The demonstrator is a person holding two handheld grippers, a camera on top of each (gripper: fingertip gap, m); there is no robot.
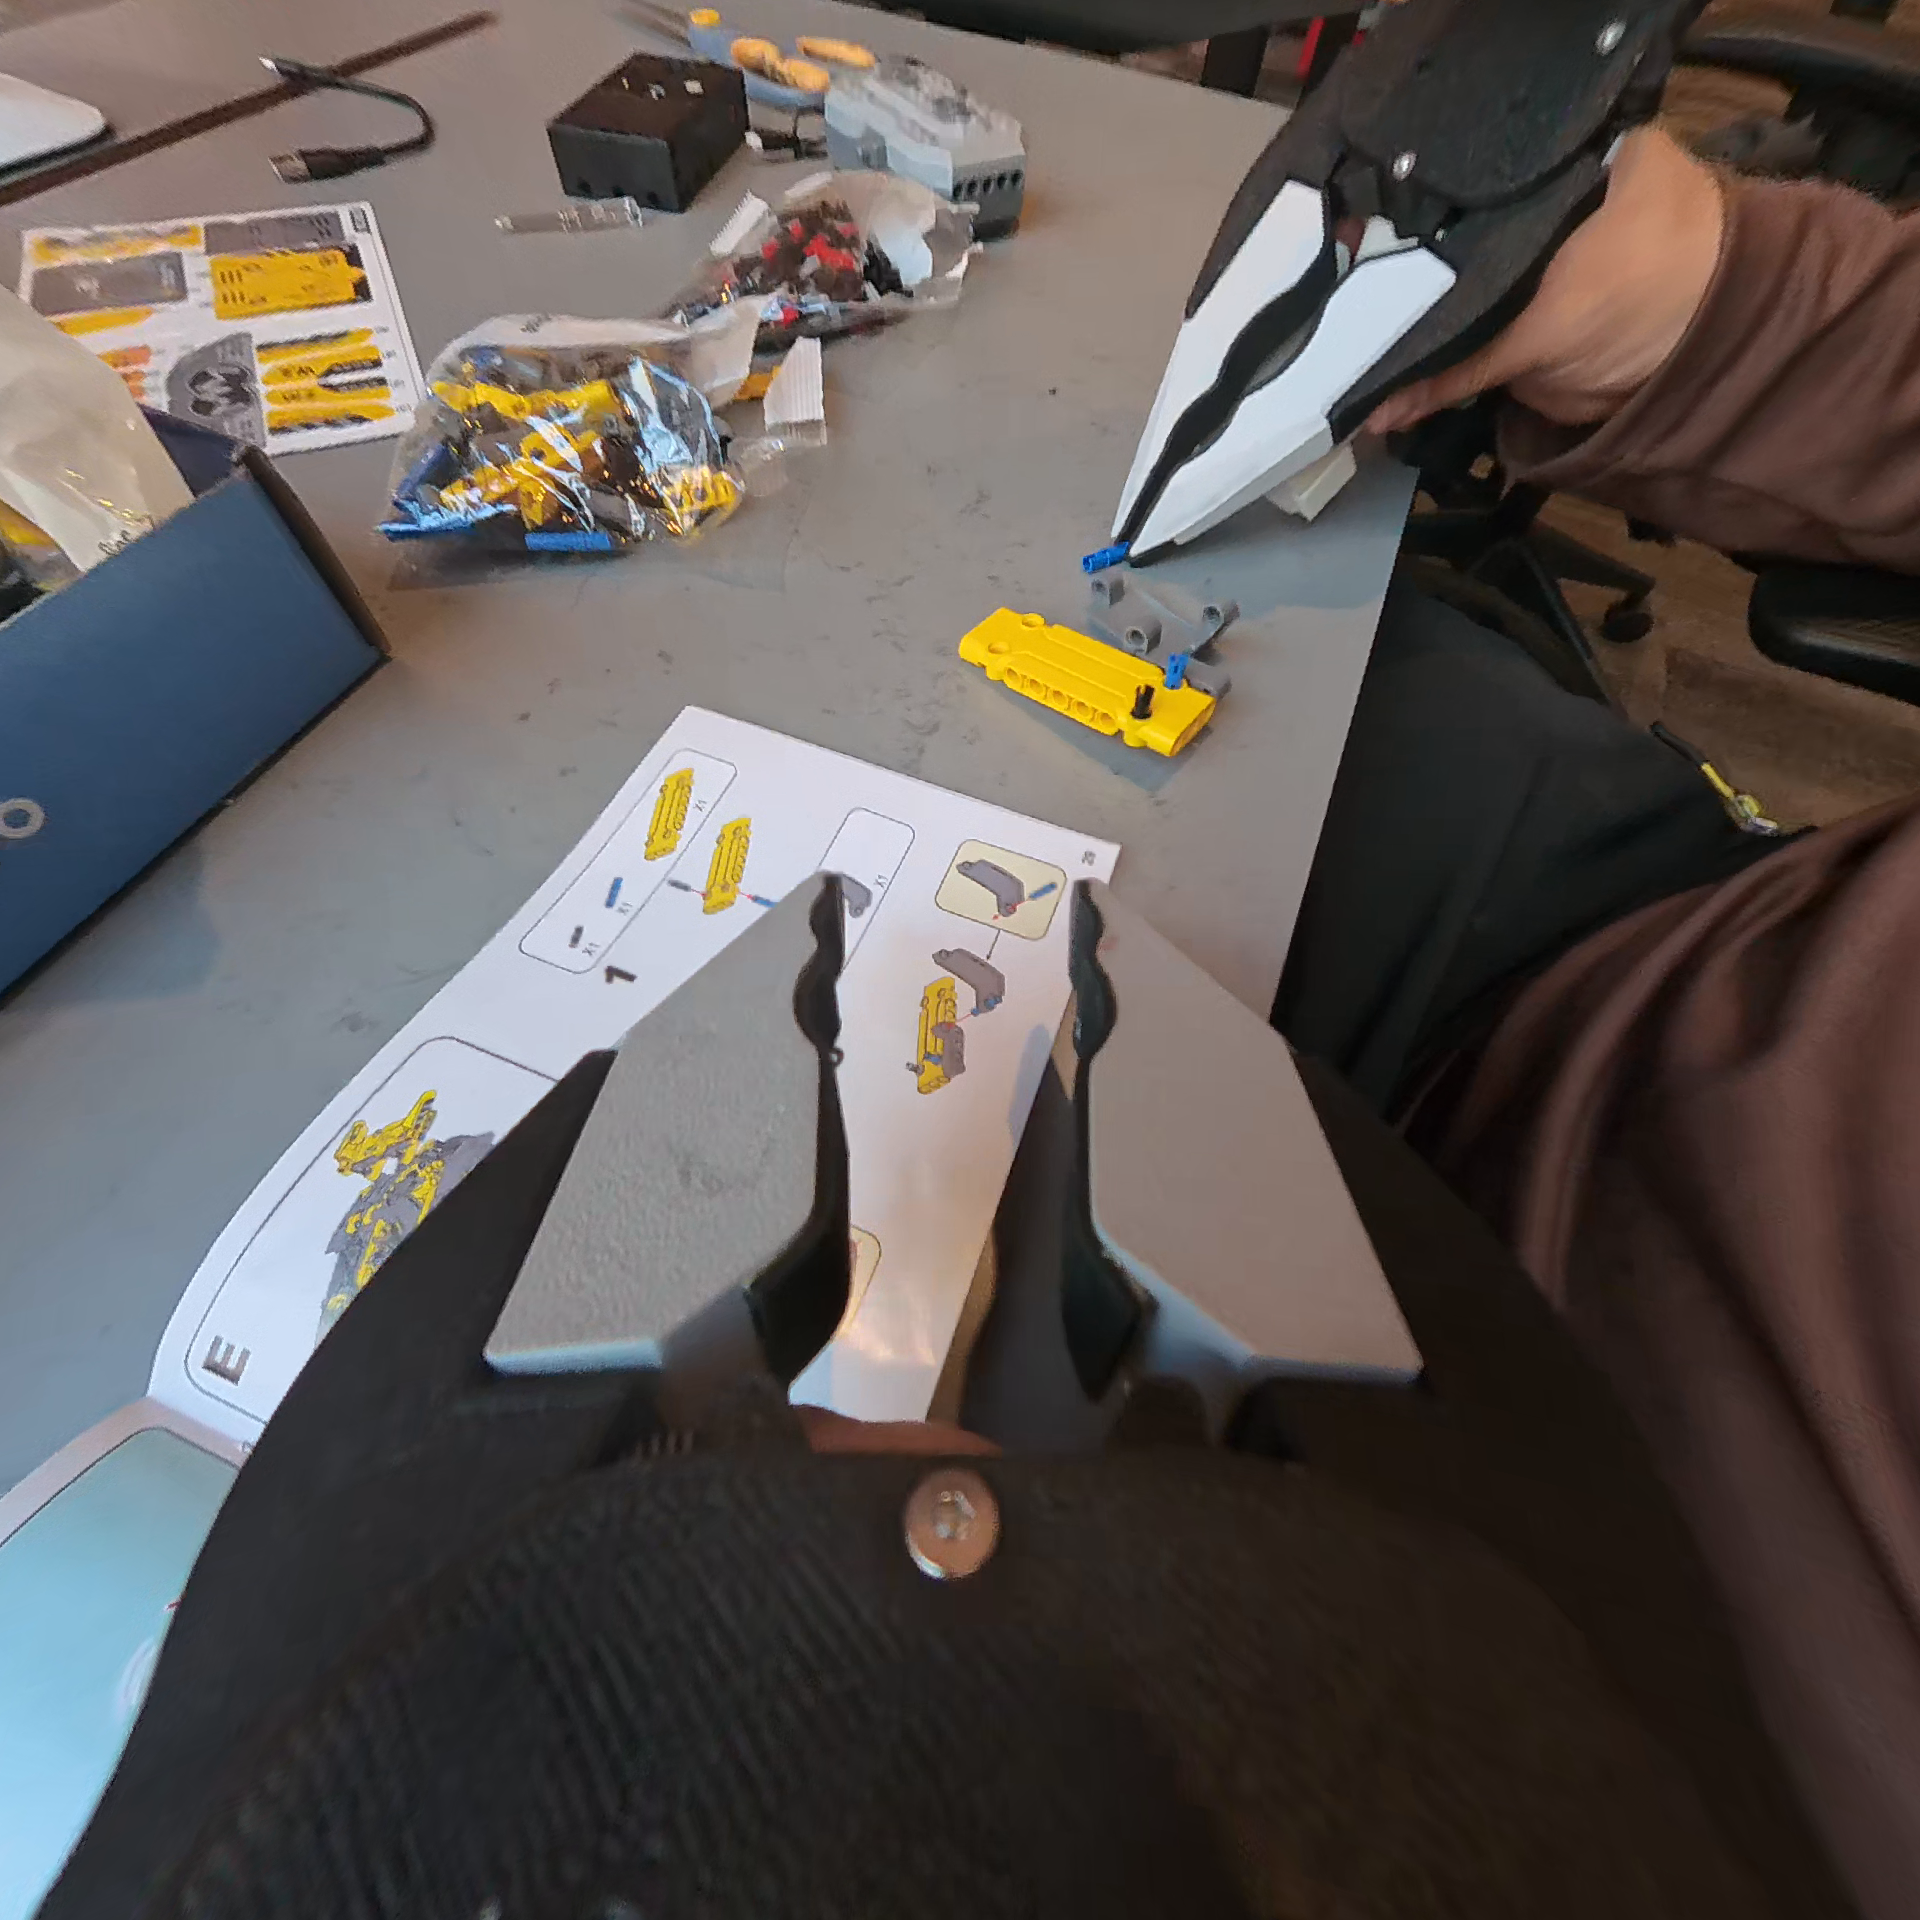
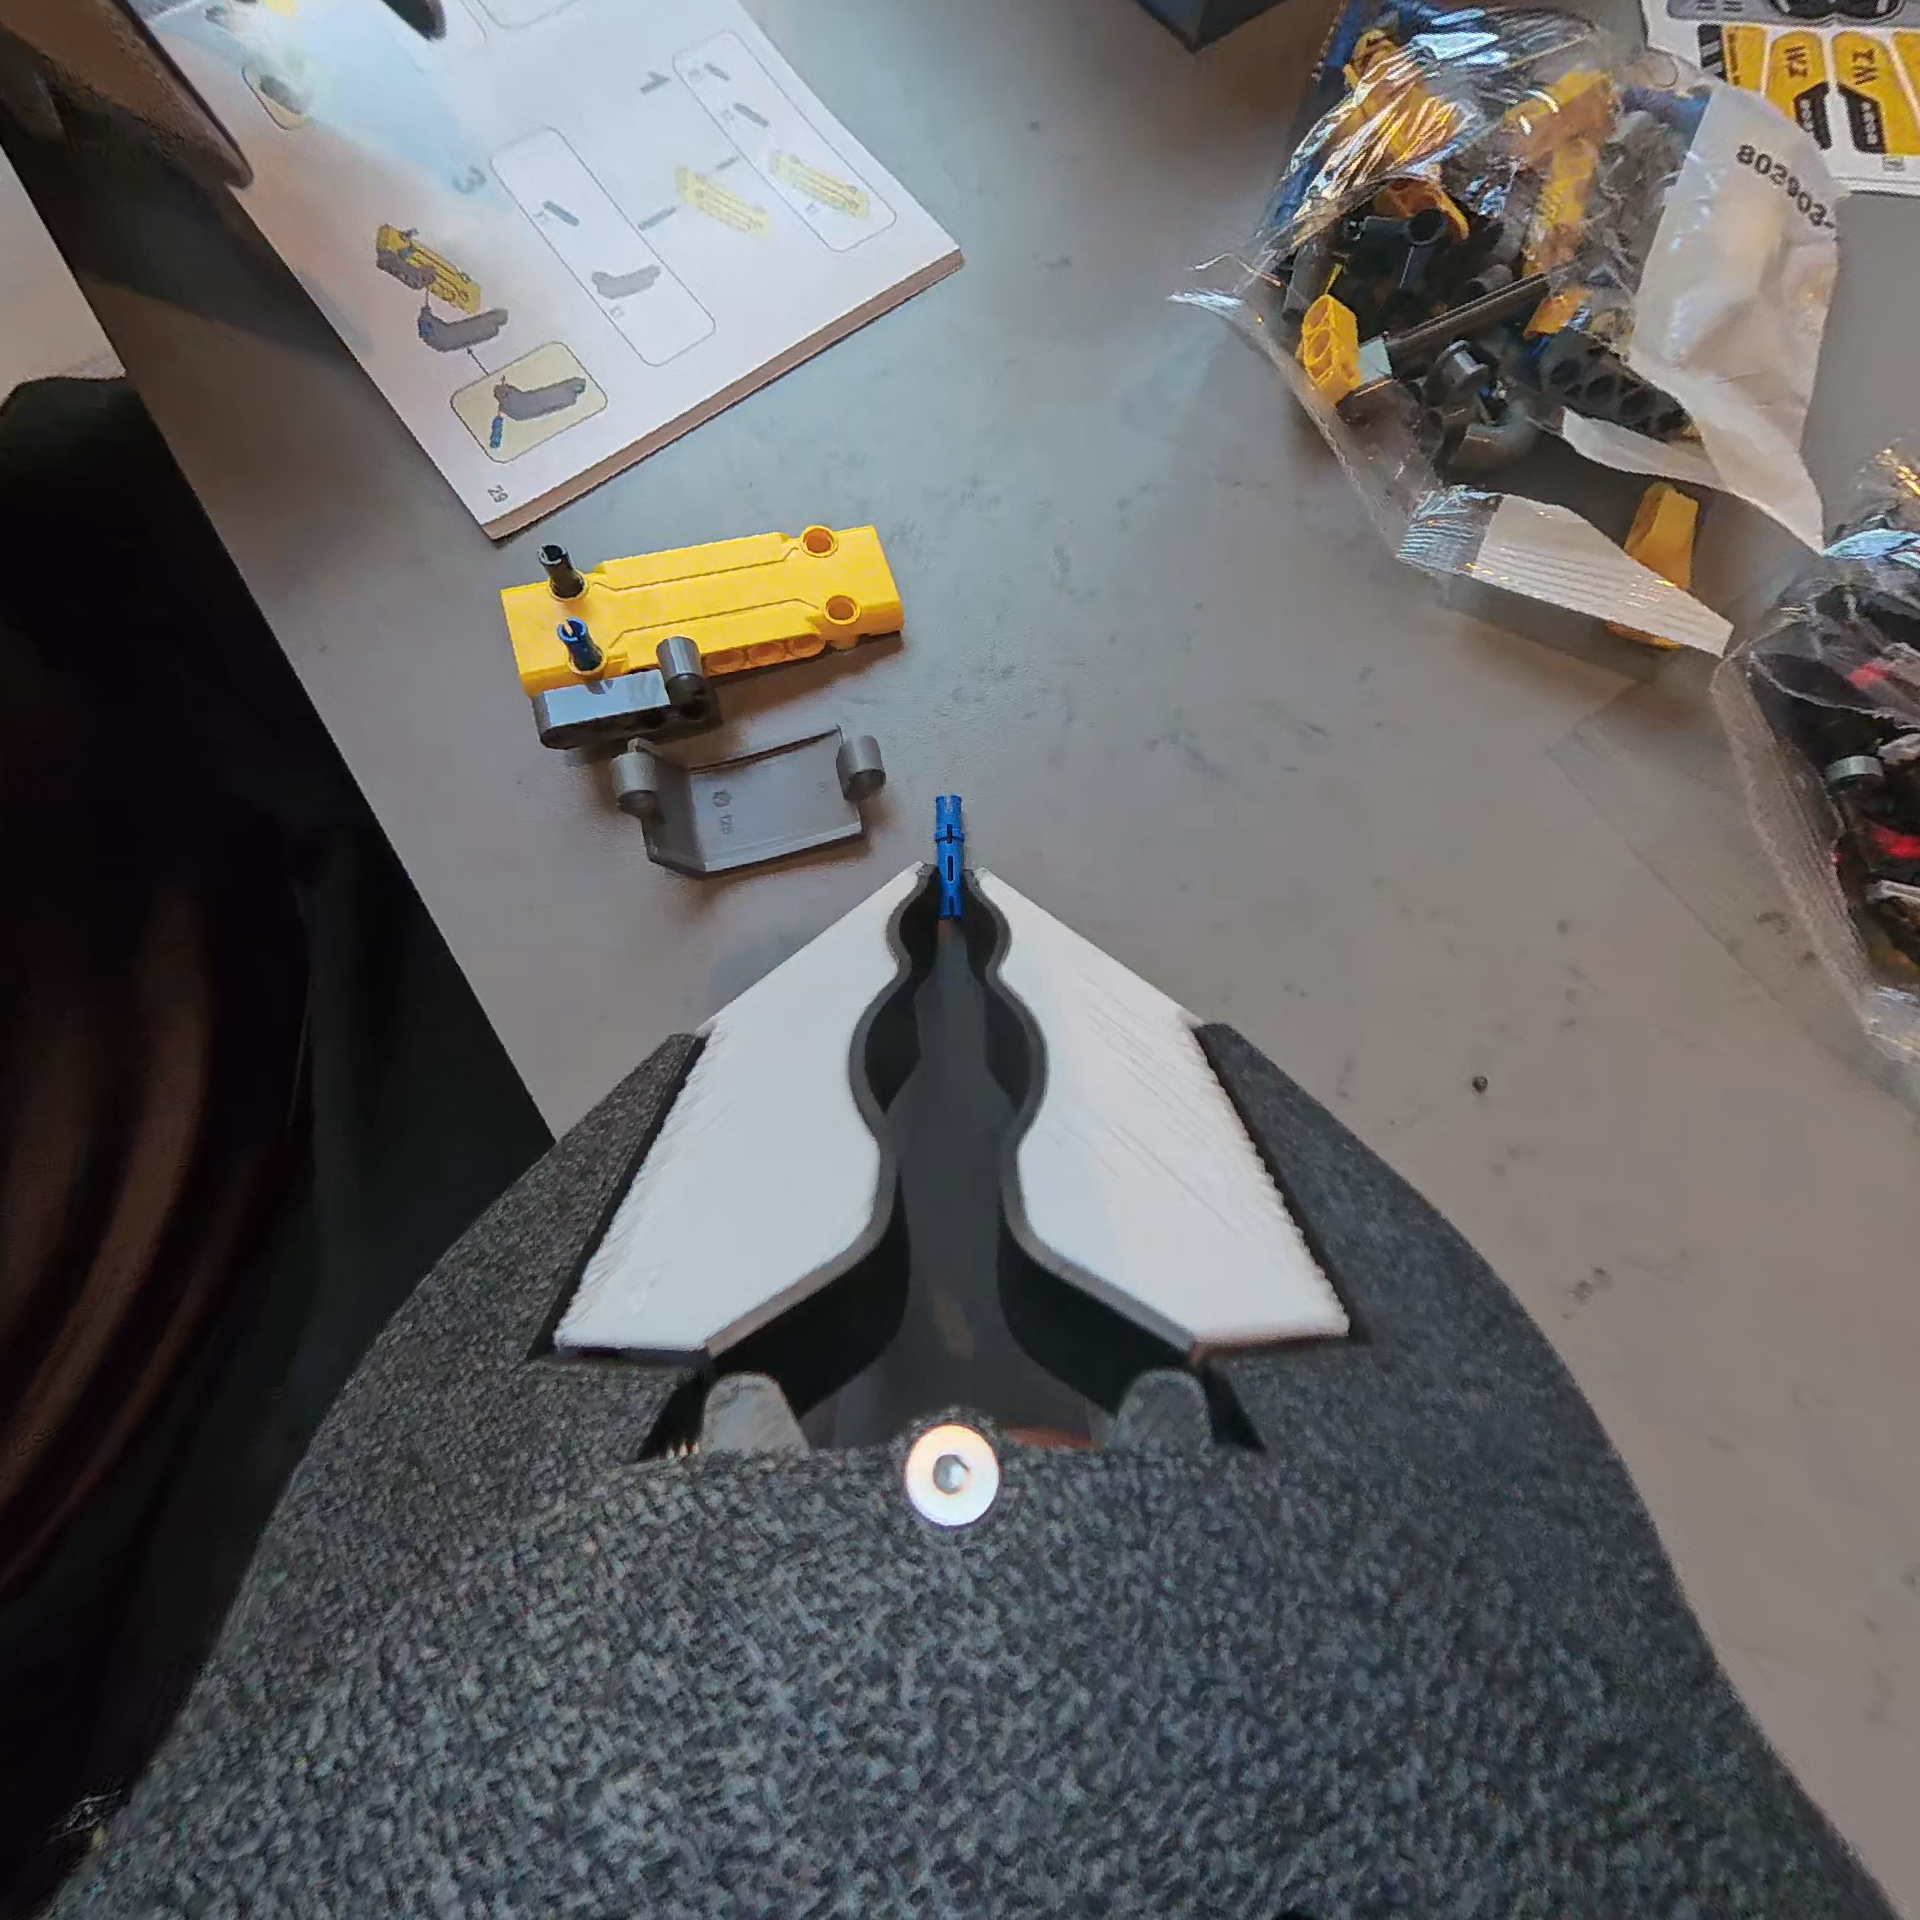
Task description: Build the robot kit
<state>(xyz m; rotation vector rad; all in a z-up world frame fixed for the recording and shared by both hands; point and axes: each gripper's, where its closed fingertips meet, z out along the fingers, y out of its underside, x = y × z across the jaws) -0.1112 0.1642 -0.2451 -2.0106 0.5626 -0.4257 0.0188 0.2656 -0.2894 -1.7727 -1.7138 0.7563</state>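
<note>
At centre frame, the right gripper [image 2: 948, 873] pinches a blue pin [image 2: 949, 854] at its tips
Left gripper [image 1: 956, 894] hangs spread above the instruction sheet [image 1: 727, 935]; a yellow panel [image 2: 717, 603] lies upper left

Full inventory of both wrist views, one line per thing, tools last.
table: 1, grey, under everything
instruction booklet: 1, white, open, near edge, under the left tool
yellow panel: 1, yellow, beside the booklet, with one black and one blue pin standing in it
grey beam: 1, grey, against the panel
curved grey piece: 1, grey, loose, next to the beam
blue pin: 1, blue, in the right tool's tips
parts bags: at least 2, clear, mid-table
sticker sheet: 1, yellow and white, far left
box: 1, dark blue, left
black block: 1, far side
cable: 1, black, far side
left tool: grey, open, empty
right tool: white, shut on the pin
</note>
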